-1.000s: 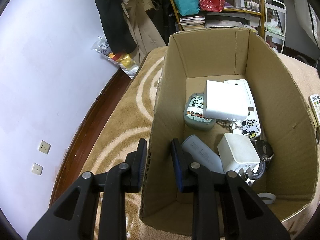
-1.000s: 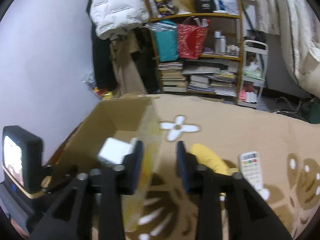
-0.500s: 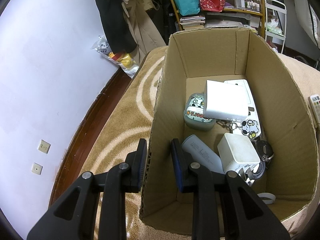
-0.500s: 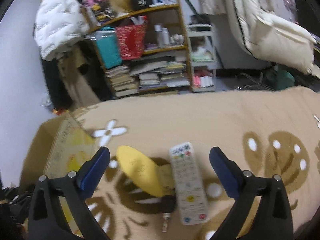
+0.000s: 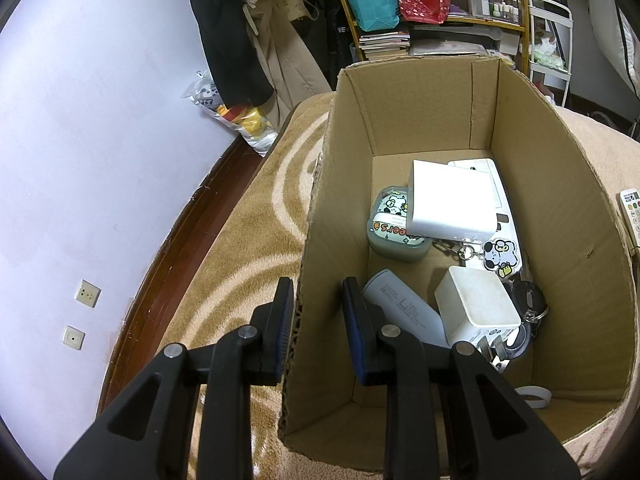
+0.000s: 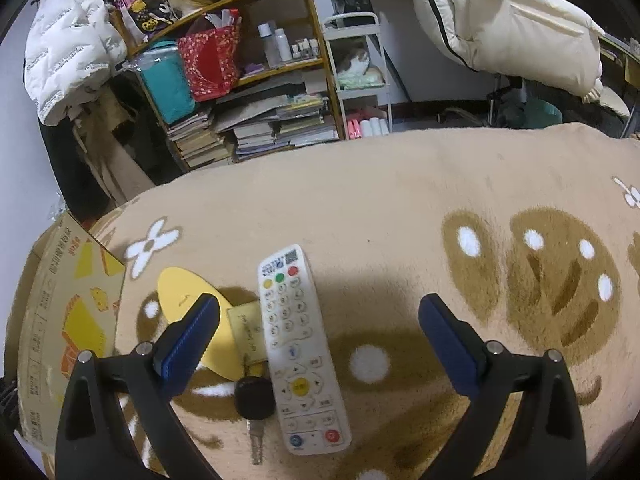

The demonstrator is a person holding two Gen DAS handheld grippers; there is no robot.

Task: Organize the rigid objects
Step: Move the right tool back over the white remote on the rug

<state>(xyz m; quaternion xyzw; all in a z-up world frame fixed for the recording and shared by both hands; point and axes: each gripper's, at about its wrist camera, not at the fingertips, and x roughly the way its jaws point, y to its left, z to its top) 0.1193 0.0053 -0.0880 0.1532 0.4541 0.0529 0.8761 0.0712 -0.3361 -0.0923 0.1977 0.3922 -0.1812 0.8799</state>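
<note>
Left wrist view: the left gripper straddles the near-left wall of the cardboard box, one finger outside and one inside, the jaws narrow on the cardboard so the box is steadied. The box stands on a tan blanket. Inside lie a grey power bank, a white charger, a larger white block resting partly on a cartoon-printed case, plus a keychain charm. The bottom's far left corner is bare.

Right wrist view: the right gripper hovers with its jaws wide and empty above the blanket, the white remote control lying lengthwise between the fingers. Just left of the remote sit a yellow oval card, a small tan tag and a black-headed key, the key touching the remote's left edge. The box's printed outer wall shows at the far left.

The step in hand appears to be picking up the remote. To do it well, lower straight down, centre the jaws across the remote's narrow width near its middle so it stays balanced, and keep the left finger clear of the key and tag so neither gets pinched. The plush blanket gives, so press in slightly before closing. Hold the box firm for the drop.
</note>
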